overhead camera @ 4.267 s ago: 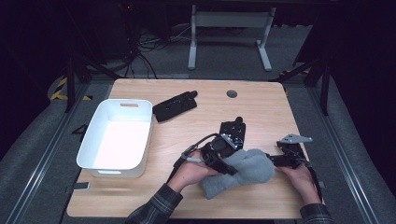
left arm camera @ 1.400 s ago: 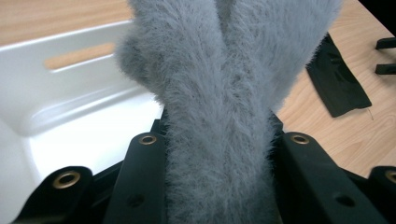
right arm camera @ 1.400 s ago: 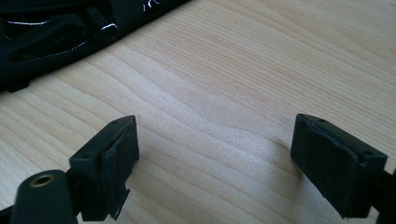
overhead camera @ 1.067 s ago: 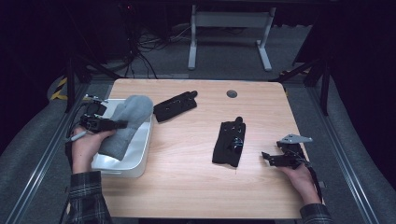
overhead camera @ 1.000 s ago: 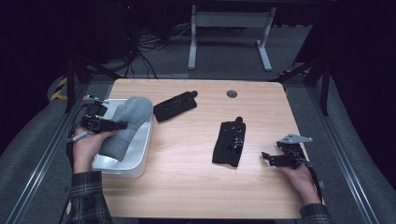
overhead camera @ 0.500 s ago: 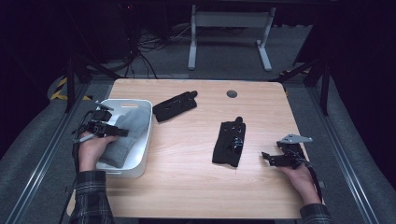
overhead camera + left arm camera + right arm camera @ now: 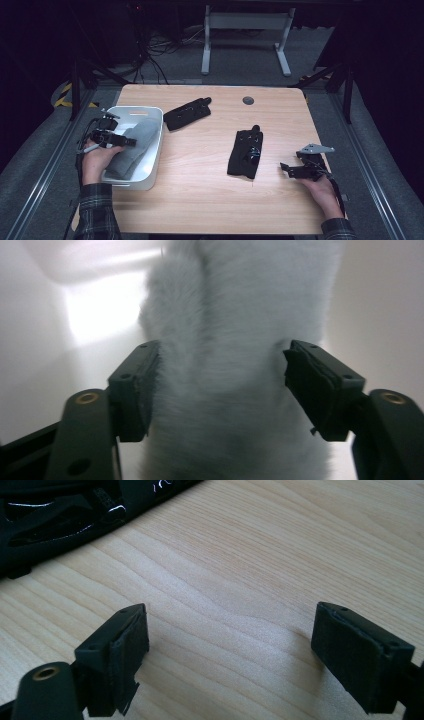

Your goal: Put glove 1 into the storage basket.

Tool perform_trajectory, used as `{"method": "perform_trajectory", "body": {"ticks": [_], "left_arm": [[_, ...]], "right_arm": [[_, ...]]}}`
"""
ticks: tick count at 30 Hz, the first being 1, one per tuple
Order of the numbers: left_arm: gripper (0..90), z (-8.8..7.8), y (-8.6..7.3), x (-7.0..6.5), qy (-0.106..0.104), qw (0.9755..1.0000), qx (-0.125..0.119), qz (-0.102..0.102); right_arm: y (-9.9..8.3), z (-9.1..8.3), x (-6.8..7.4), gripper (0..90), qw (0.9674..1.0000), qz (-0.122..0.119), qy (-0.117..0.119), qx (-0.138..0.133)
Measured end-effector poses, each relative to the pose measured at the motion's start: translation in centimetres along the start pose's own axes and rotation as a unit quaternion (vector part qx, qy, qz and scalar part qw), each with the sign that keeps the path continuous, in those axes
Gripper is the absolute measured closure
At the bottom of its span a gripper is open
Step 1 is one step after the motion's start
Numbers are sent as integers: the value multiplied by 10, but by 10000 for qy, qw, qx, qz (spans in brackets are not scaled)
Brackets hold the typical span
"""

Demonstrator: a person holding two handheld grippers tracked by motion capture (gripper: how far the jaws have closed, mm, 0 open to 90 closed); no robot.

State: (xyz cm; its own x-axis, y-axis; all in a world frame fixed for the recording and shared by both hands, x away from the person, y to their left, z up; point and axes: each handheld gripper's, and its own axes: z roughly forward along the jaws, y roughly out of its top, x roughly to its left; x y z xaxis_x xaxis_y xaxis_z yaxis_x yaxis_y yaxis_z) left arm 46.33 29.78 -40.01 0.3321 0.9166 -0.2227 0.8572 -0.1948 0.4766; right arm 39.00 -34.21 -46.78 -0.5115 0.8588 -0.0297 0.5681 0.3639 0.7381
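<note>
My left gripper (image 7: 117,141) sits inside the white bin (image 7: 152,150), its walls hemming it on both sides and the grey cloth (image 7: 235,365) bulking between the parted jaws. Bare wood lies open ahead of my right gripper (image 7: 230,645), spread wide near the table's right edge. Two black gloves, one mid-table (image 7: 246,152) and one just beside the bin (image 7: 187,113), break the open centre.

A wooden counter (image 7: 200,200) carries a white bin (image 7: 156,145) at nine o'clock, one black glove (image 7: 187,113) toward eleven, another black glove (image 7: 246,152) just right of centre, a dark disc (image 7: 248,100) at twelve.
</note>
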Motion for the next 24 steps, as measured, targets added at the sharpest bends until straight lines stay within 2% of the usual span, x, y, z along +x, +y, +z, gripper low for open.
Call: {"method": "perform_trajectory", "body": {"ticks": [5, 11, 17, 21, 24], "left_arm": [[293, -13, 3, -11, 43, 9996, -170, 214], [244, -24, 10, -33, -150, 9972, -412, 599], [218, -28, 17, -58, -496, 9925, -586, 948], [190, -27, 21, -75, -592, 9896, -604, 1165], [180, -23, 24, -91, -783, 9856, -597, 1376]], "right_arm": [[0, 0, 0, 163, 10000, -1, -1, 1], [0, 0, 0, 163, 10000, -1, -1, 1], [0, 0, 0, 163, 10000, -1, 0, -1], [0, 0, 0, 163, 10000, -3, -2, -1], [0, 0, 0, 163, 10000, -7, 1, -2]]}}
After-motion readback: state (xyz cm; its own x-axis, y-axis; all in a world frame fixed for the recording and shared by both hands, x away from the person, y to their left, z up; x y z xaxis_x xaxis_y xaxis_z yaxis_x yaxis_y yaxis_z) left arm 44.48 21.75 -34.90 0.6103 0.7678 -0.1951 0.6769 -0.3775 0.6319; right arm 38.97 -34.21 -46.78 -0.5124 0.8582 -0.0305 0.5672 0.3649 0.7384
